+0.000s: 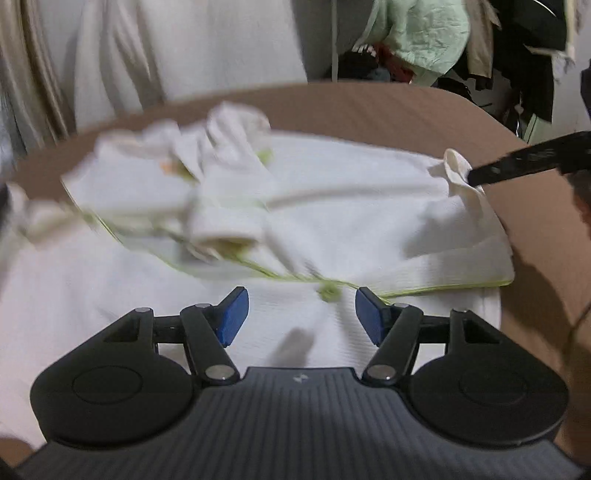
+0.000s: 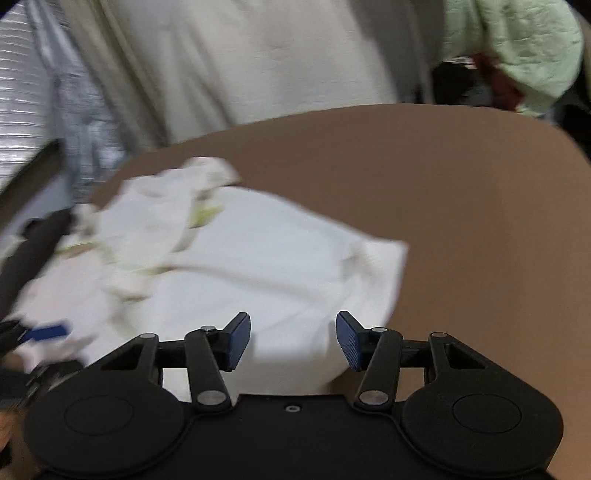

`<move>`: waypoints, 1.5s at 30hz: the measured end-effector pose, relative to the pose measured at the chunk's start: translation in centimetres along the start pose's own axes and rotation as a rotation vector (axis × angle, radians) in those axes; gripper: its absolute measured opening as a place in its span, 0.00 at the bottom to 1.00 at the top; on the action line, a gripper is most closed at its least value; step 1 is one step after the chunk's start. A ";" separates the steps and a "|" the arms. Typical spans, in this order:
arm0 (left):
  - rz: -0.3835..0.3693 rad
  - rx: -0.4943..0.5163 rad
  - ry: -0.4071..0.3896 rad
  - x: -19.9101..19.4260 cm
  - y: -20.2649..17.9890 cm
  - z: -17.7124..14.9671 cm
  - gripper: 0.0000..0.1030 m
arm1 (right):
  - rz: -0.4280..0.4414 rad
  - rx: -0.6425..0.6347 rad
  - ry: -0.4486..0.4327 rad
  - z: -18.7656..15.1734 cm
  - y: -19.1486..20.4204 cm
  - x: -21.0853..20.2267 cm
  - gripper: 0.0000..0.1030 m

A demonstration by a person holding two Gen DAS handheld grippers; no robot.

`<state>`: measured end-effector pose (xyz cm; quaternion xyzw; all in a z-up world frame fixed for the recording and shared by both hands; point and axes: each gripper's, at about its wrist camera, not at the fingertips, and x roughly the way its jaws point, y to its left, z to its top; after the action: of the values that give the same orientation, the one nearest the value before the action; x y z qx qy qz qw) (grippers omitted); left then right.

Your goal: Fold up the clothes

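Observation:
A white garment (image 1: pixel 332 206) with lime-green trim lies spread and partly bunched on a brown table (image 1: pixel 369 107). My left gripper (image 1: pixel 301 295) hovers over its near part, open, with nothing between the blue pads. At the right edge of the left wrist view, a black finger (image 1: pixel 517 162) of the other gripper touches a raised corner of the cloth (image 1: pixel 456 166). In the right wrist view the garment (image 2: pixel 266 251) is blurred. My right gripper (image 2: pixel 292 315) stands open over its near right part, holding nothing. The left gripper's blue pad (image 2: pixel 46 332) shows at the left edge.
Pale curtains (image 1: pixel 166 55) hang behind the table. A heap of clothes, with a pale green garment (image 1: pixel 417 33) on top, sits at the back right (image 2: pixel 517 44). Bare brown tabletop (image 2: pixel 461 192) stretches to the right of the garment.

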<state>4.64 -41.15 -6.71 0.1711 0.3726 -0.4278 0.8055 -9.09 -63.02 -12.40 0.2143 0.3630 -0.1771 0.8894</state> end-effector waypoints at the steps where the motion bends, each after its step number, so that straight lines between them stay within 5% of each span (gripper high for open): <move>1: -0.027 -0.031 0.028 0.9 0.3 -0.6 0.62 | -0.041 -0.019 0.011 0.2 -0.1 1.0 0.57; 4: -0.036 -0.039 0.074 2.8 1.1 -2.4 0.62 | -0.188 -0.121 0.036 0.2 0.0 4.0 0.73; 5: -0.026 -0.017 0.073 3.1 1.3 -3.0 0.62 | -0.213 -0.152 0.031 -0.1 -0.1 4.8 0.72; 6: -0.026 0.008 0.069 3.3 1.4 -3.3 0.62 | -0.203 -0.168 0.018 -0.5 -0.2 5.4 0.64; 7: -0.031 0.034 0.064 3.4 1.5 -3.5 0.62 | -0.181 -0.184 -0.006 -0.8 -0.2 5.4 0.19; 8: -0.041 0.054 0.057 3.3 1.7 -3.6 0.62 | -0.214 -0.206 -0.049 -1.0 -0.1 4.6 0.04; 11: -0.057 -0.003 0.053 2.7 2.8 -3.3 0.62 | -0.317 -0.254 -0.167 -1.5 -0.3 1.9 0.04; 14: -0.091 -0.064 0.063 2.7 3.8 -3.3 0.62 | -0.339 -0.210 -0.119 -2.7 -2.3 1.9 0.05; 18: -0.067 -0.038 0.059 2.4 4.0 -3.4 0.62 | -0.433 -0.177 -0.107 -3.1 -2.4 2.6 0.21; 19: -0.061 -0.037 0.054 2.2 4.2 -3.3 0.62 | -0.445 -0.143 -0.121 -2.8 -2.4 2.3 0.33; 22: -0.019 -0.043 0.019 1.3 5.2 -2.9 0.62 | -0.445 -0.139 -0.182 -0.8 -0.2 0.8 0.36; 25: 0.060 -0.089 -0.025 0.5 7.9 -2.3 0.63 | -0.237 -0.274 -0.130 2.7 4.3 0.2 0.45; 28: 0.127 -0.197 -0.054 -0.2 11.7 -2.1 0.64 | 0.030 -0.411 0.042 6.9 10.5 1.8 0.63; 31: 0.149 -0.324 -0.070 -0.4 15.6 -2.2 0.64 | 0.195 -0.459 0.184 9.6 16.1 5.5 0.78; 36: 0.377 -0.368 -0.124 -0.5 19.0 -2.7 0.64 | 0.216 -0.425 0.249 11.1 20.8 14.7 0.78; 38: 0.387 -0.387 -0.131 -0.4 20.2 -2.8 0.64 | 0.203 -0.376 0.253 10.8 20.9 17.9 0.77; 39: 0.392 -0.397 -0.135 -0.4 20.9 -2.8 0.64 | 0.195 -0.353 0.249 10.6 20.9 19.5 0.72; 41: 0.390 -0.422 -0.137 -0.3 22.1 -3.3 0.64 | 0.185 -0.407 0.181 10.8 21.8 19.9 0.10; 45: 0.430 -0.450 -0.130 0.1 23.6 -3.0 0.64 | 0.050 -0.520 -0.101 14.4 22.8 17.5 0.08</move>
<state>22.61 -25.81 -9.75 0.0358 0.3611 -0.1644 0.9172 21.59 -53.90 -9.97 -0.0214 0.3461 -0.0664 0.9356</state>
